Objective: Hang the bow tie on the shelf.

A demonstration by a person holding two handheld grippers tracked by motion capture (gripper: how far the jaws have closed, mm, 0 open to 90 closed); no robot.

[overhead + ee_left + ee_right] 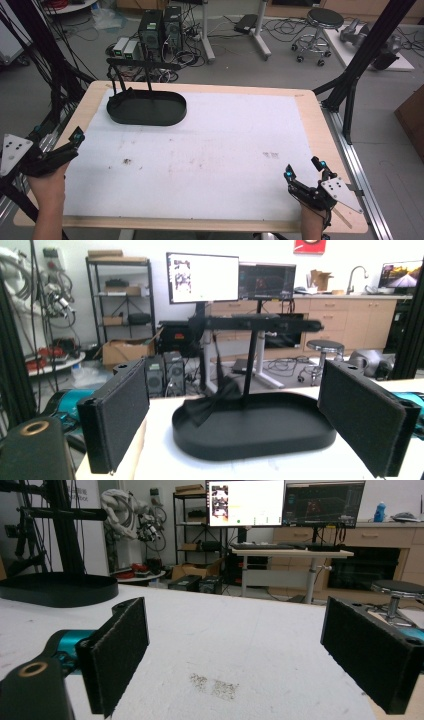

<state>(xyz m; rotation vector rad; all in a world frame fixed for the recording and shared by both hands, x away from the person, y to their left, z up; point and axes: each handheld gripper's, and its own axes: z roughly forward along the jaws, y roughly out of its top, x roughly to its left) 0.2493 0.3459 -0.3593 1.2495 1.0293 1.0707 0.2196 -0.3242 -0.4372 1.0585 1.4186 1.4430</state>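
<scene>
My left gripper (75, 137) sits at the left edge of the frame, over the table's (200, 225) side rim, jaws spread and empty. My right gripper (305, 170) hovers at lower right near the front edge, jaws also wide apart, holding nothing. Between them the white mat (210, 155) lies open. The black oval tray (147, 109) with its stand rests upper left, well beyond my left gripper.

Bench (310, 107) surface and load

Wooden top covered by a white sheet (210, 155), lightly stained. A black oval tray (150, 112) with an upright stand sits on the sheet at the far left.
</scene>
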